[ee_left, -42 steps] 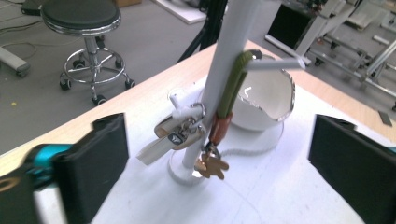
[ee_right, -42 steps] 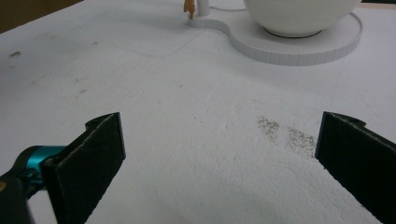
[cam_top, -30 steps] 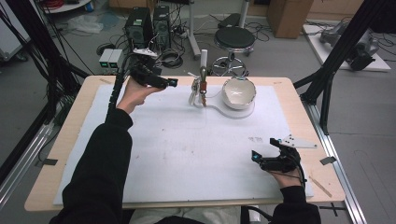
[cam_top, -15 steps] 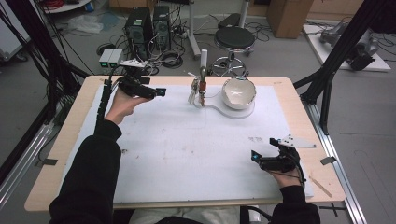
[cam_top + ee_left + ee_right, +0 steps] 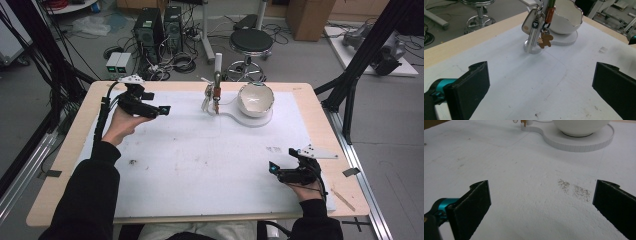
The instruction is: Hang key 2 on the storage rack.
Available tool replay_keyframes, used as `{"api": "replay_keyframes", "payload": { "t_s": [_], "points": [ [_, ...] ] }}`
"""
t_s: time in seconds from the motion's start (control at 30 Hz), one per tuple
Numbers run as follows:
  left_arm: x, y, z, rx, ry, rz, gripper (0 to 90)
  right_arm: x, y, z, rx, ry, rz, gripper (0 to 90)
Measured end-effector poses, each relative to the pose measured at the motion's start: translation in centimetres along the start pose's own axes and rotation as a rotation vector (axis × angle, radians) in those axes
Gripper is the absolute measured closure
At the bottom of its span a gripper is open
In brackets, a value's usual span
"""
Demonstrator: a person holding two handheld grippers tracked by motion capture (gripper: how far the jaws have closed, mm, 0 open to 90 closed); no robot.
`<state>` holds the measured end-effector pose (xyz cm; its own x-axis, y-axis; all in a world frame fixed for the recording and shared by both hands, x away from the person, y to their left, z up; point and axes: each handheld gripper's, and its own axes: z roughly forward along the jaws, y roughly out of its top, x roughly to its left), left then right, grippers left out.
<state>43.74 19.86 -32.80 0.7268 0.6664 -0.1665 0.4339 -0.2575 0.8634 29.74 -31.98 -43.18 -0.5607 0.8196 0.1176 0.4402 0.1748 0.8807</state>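
Black stool [image 5: 251, 41], computer towers [image 5: 159, 24], cardboard box [image 5: 306, 11]

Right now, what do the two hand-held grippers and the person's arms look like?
Both are black. The left hand-held gripper and right hand-held gripper each have a teal tip accent and a pale three-cornered plate on top. A black cable trails from the left one. The gripper views show flat, black, rectangular jaws and a teal fitting. The person wears black long sleeves.

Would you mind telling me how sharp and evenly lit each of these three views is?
High view: even, soft light, slightly soft focus, faint shadow under the white eggshell-shaped bowl. Left gripper view: the hanging bunch of keys is crisp, the near black jaws blurred. Right gripper view: the white table mat is grainy, with no glare.
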Motion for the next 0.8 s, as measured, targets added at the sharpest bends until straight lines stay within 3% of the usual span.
{"api": "replay_keyframes", "payload": {
  "t_s": [0.27,0.6,0.67,0.8],
  "points": [
    [-0.5,-1.4,-1.4,-0.003,0.010,0.006,1.7,0.0,-0.2,0.1,0.007,-0.004,0.004,0.7],
    [-2.3,-3.4,-2.9,0.051,-0.019,0.035,1.7,-0.2,-0.2,0.1,0.007,-0.008,0.012,0.7],
    [-2.5,-4.3,-3.3,0.060,-0.001,0.043,1.7,-0.1,-0.2,0.1,0.009,-0.007,0.009,0.7],
    [-2.2,-5.6,-4.0,0.052,0.014,0.020,1.7,-0.1,-0.2,0.2,0.008,-0.007,0.007,0.7]
  ]
}}
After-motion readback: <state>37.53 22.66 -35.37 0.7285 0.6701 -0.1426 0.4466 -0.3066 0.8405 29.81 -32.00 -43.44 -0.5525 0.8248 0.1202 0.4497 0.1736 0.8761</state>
